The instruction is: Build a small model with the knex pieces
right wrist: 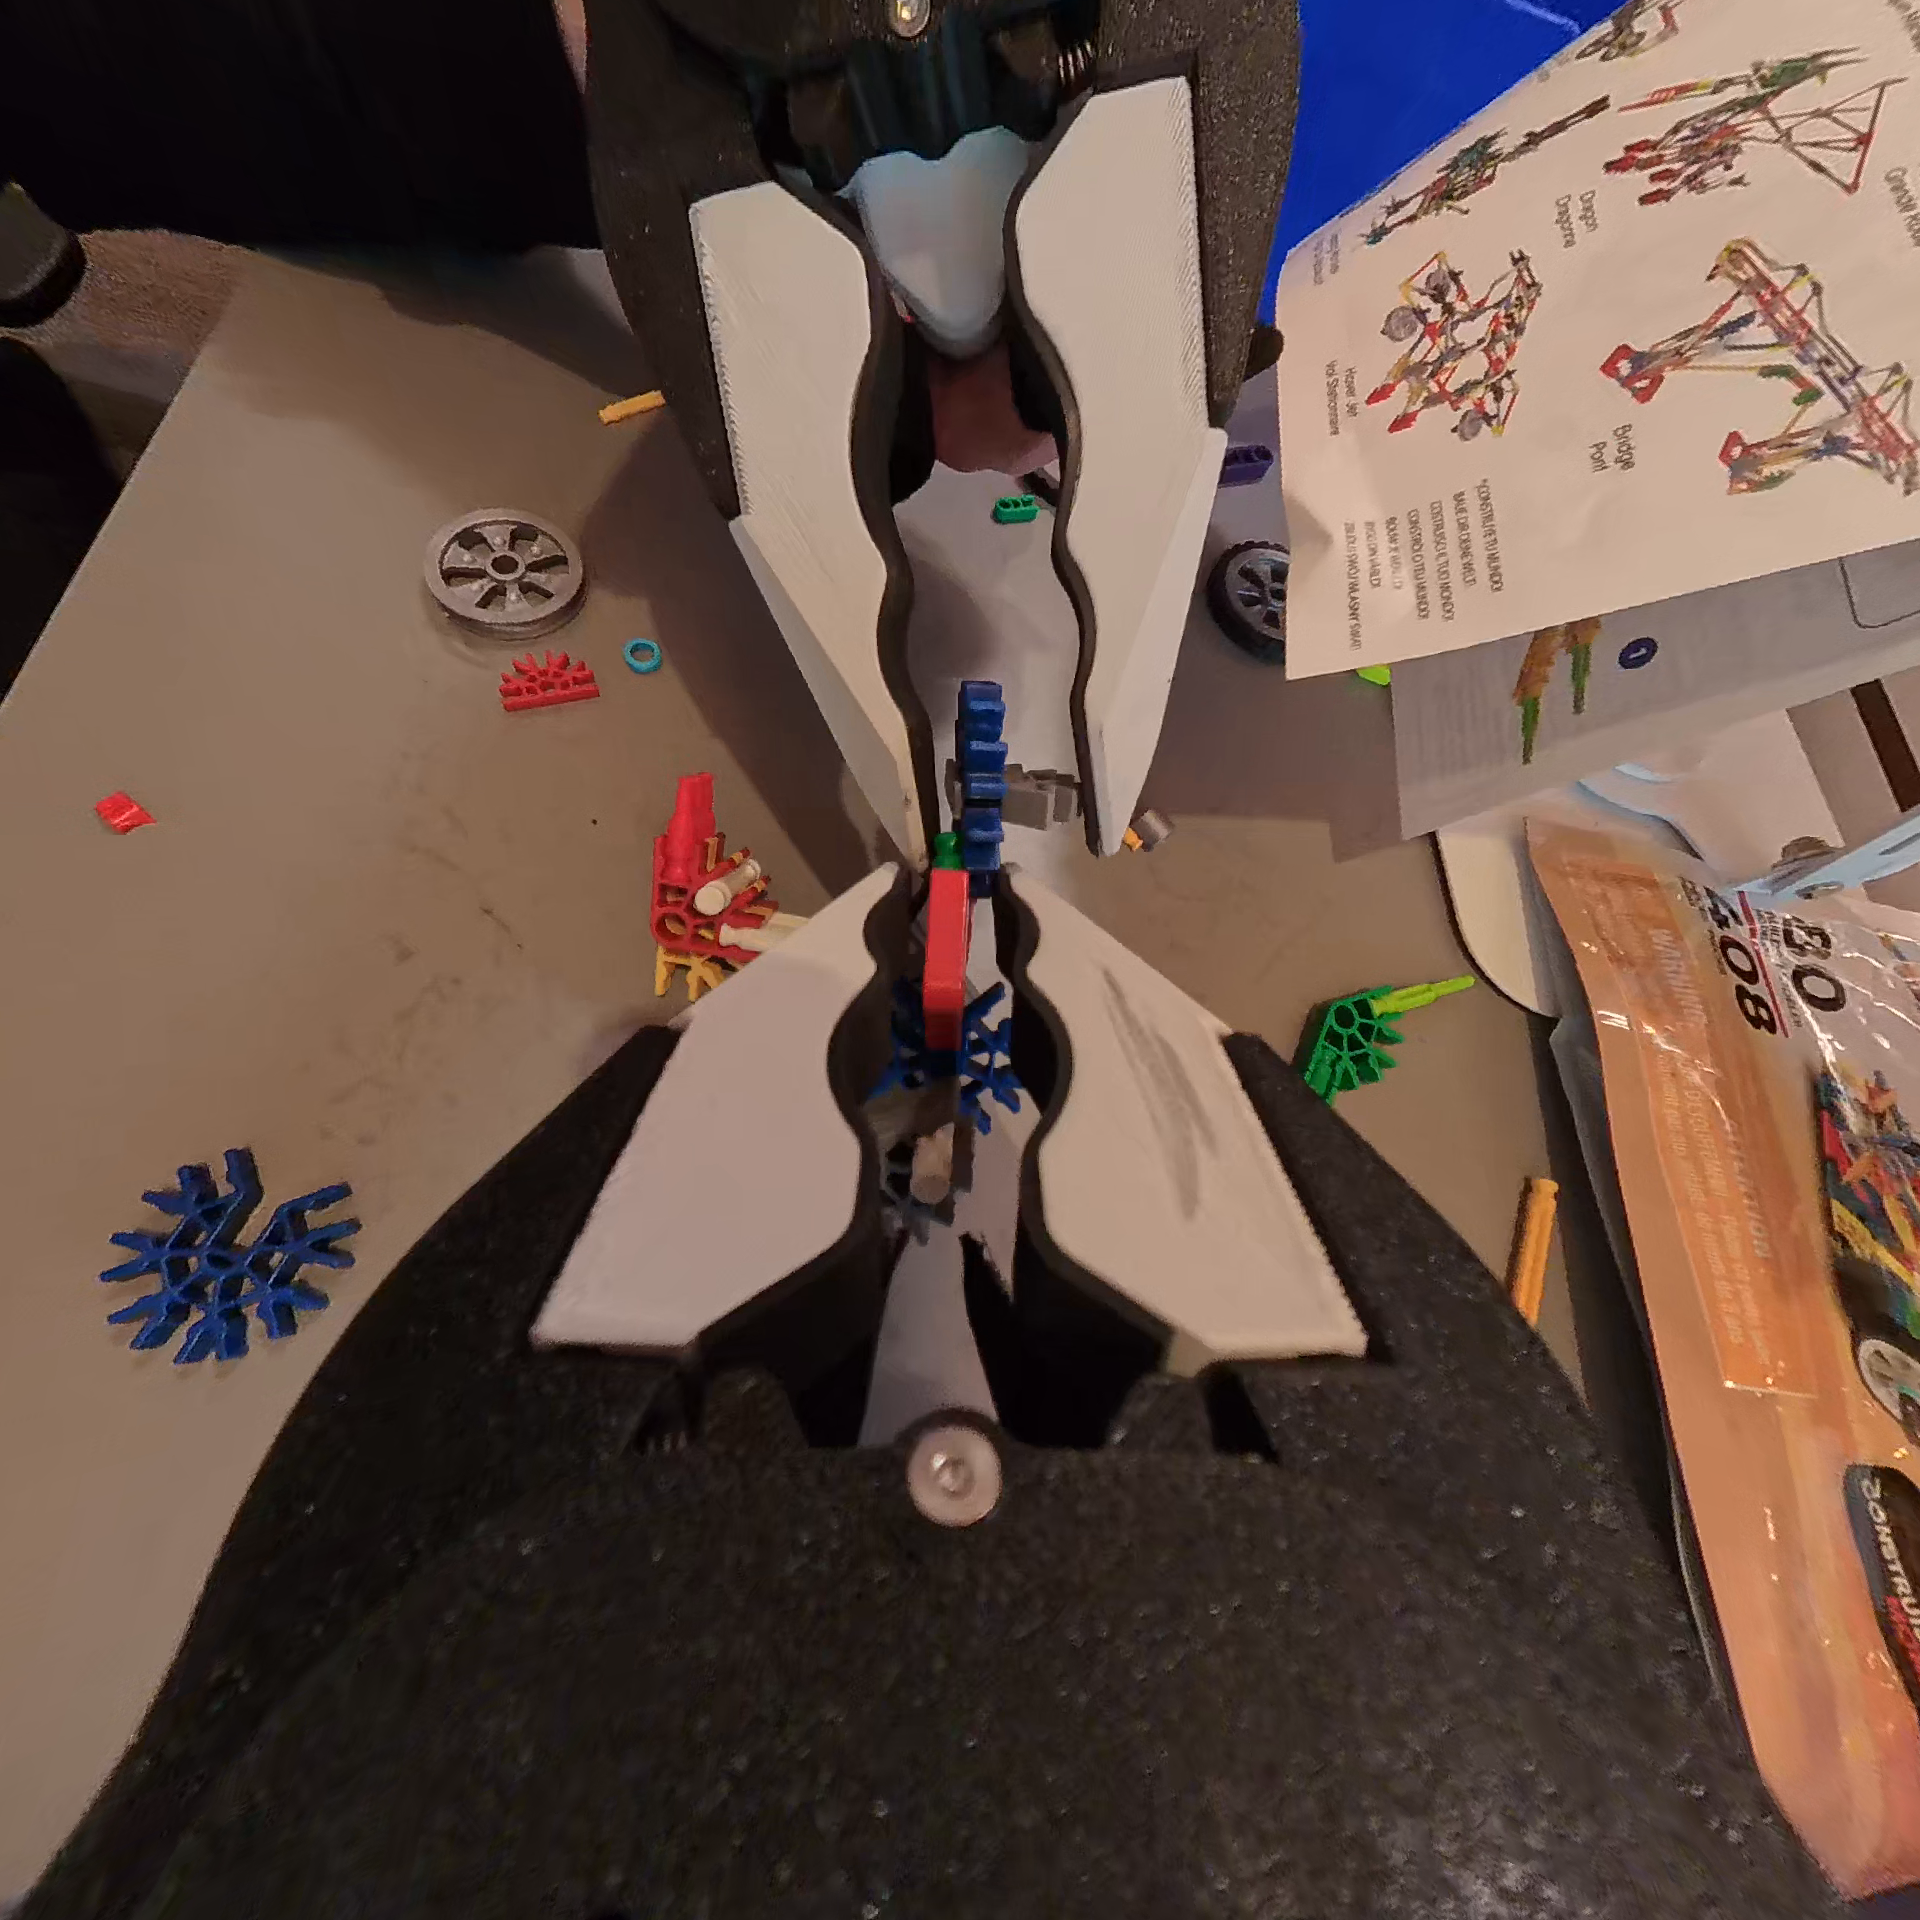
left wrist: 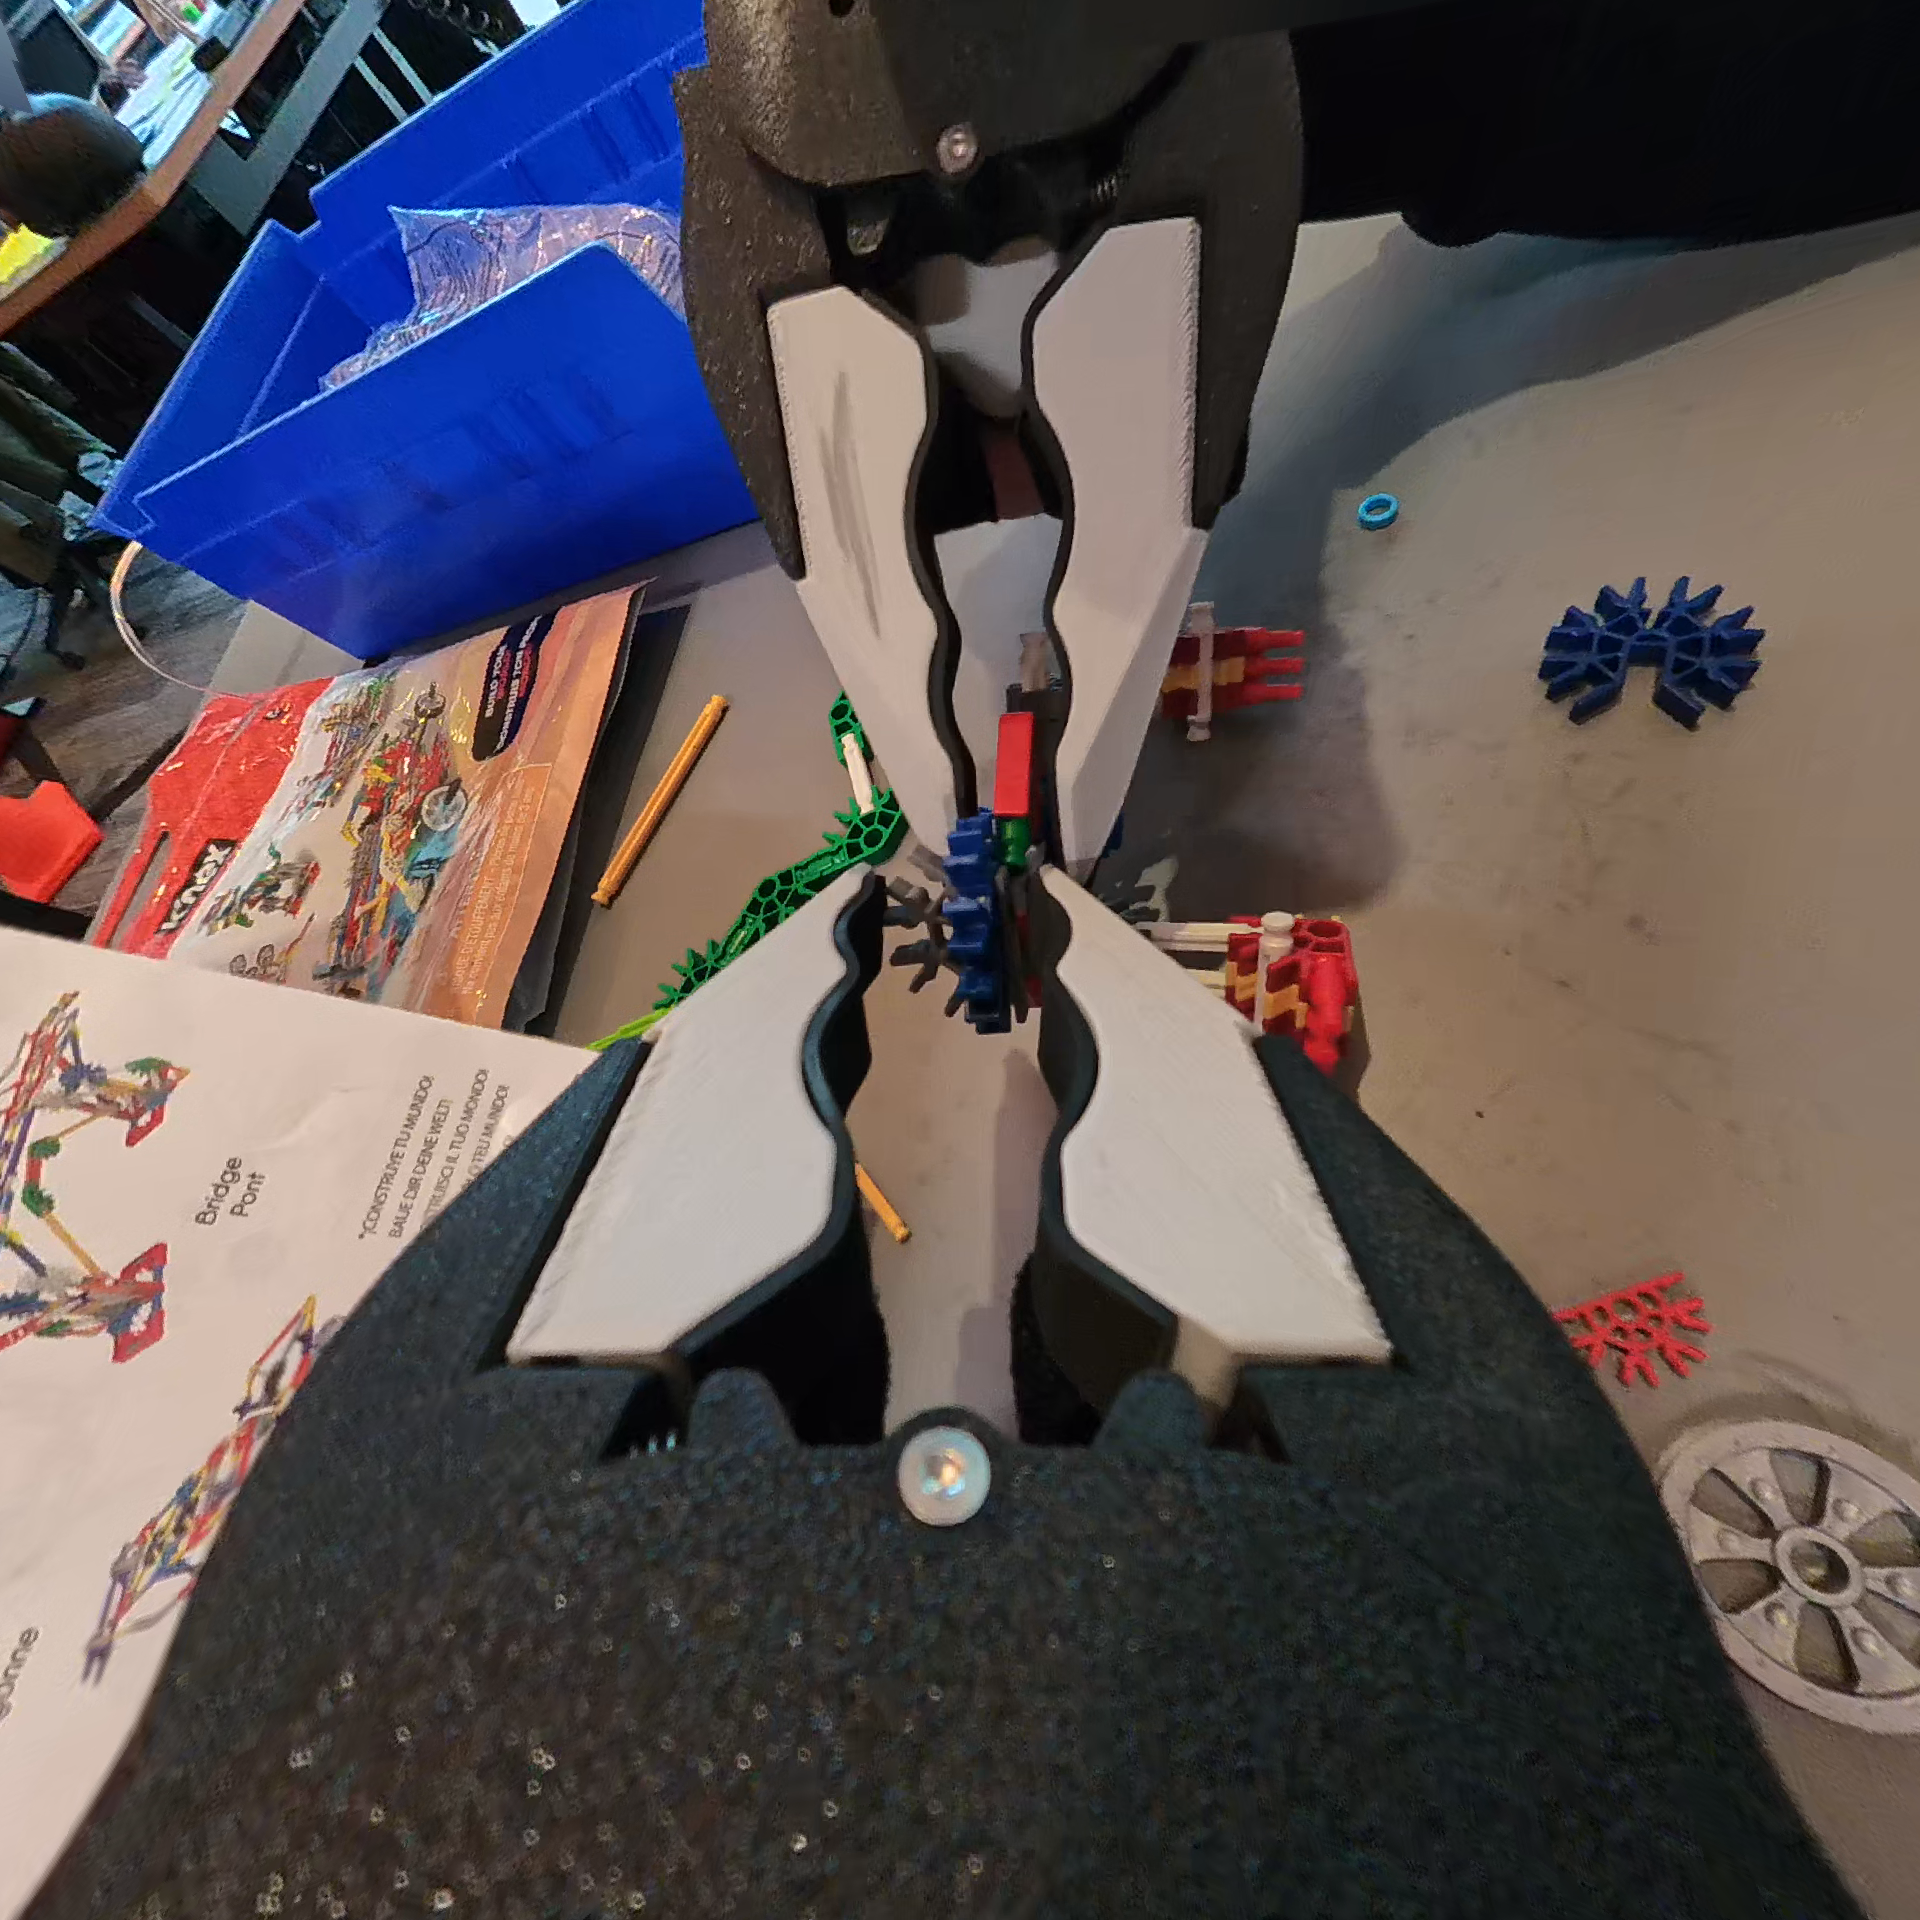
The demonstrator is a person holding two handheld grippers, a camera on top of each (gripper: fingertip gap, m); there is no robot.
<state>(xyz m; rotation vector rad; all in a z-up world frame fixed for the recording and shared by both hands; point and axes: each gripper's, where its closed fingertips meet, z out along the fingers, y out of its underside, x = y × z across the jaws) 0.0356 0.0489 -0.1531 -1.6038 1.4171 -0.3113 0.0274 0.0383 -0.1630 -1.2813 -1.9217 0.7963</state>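
Note:
My two grippers meet tip to tip above a grey table [left wrist: 1558,1039]. My left gripper [left wrist: 956,881] is shut on a blue toothed connector with grey pieces clipped to it [left wrist: 971,935]. It also shows in the right wrist view [right wrist: 982,769], between the left gripper's fingers [right wrist: 1008,836]. My right gripper [right wrist: 951,875] is shut on a flat red piece [right wrist: 945,956] with a green bit at its tip. In the left wrist view the right gripper [left wrist: 1023,831] holds the red piece [left wrist: 1013,764] against the blue connector. A second blue connector [right wrist: 982,1049] sits between my right fingers; its hold is unclear.
Loose parts lie around: a grey wheel [left wrist: 1808,1569], a double blue connector [left wrist: 1652,665], a red connector [left wrist: 1636,1330], a red-yellow assembly [left wrist: 1288,966], a green connector [right wrist: 1351,1039], a yellow rod [left wrist: 660,800]. Blue bins [left wrist: 447,468], a printed sheet [left wrist: 208,1195] and a parts bag [right wrist: 1714,1195] flank them. Left and right tips are no more than a few centimetres apart. The grey wheel [left wrist: 1808,1569] is about equally far from each gripper, around 15 centimetres. It is also in sight in the right wrist view [right wrist: 509,562].

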